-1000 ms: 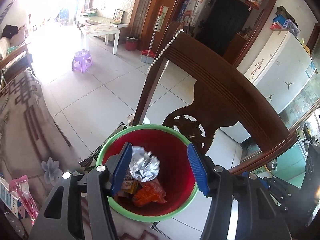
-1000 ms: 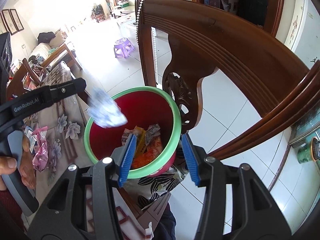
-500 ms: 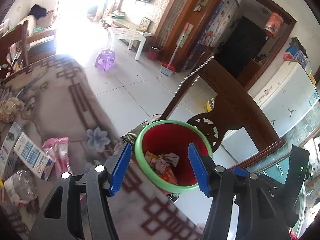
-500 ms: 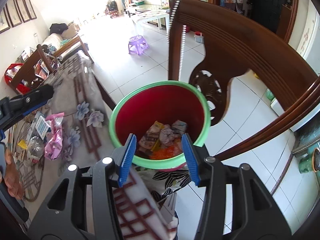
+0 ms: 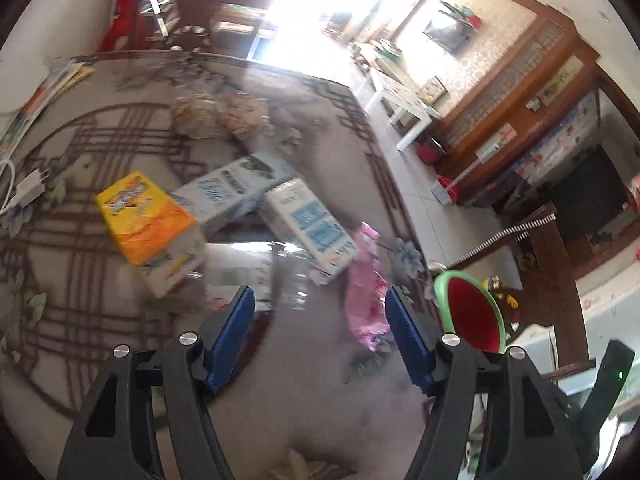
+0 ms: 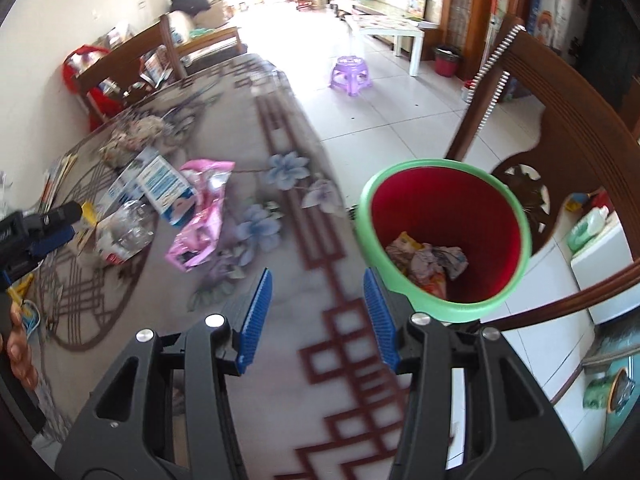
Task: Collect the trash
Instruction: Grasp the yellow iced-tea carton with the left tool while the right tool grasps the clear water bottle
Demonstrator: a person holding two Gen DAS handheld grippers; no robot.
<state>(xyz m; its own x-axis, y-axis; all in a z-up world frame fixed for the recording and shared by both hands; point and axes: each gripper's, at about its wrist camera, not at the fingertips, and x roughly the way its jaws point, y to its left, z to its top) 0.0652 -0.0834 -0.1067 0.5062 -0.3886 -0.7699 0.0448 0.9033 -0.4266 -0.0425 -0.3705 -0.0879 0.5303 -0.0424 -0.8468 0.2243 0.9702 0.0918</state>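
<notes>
My left gripper (image 5: 322, 314) hovers over the patterned table, its jaws opening with nothing between them. Just ahead of it lie a crushed clear plastic bottle (image 5: 280, 276), a yellow-orange carton (image 5: 148, 220), two blue-white boxes (image 5: 228, 192) (image 5: 312, 228) and a pink wrapper (image 5: 366, 304). The red bin with a green rim (image 6: 400, 170) stands off the table's right edge and holds crumpled trash (image 6: 428, 260). Left of the bin, my right gripper (image 6: 318, 304) is open and empty above the tablecloth. The left gripper (image 6: 40, 224) shows at the right wrist view's left edge.
A dark wooden chair (image 6: 560, 128) with a bead string stands behind the bin. Crumpled paper (image 5: 216, 114) and booklets (image 5: 44, 88) lie farther back on the table, a white charger (image 5: 28, 188) at its left. A purple stool (image 6: 350, 70) stands on the tiled floor.
The foil ball that was between my left jaws over the bin is gone from them. Both grippers have swung left, away from the bin and over the table.
</notes>
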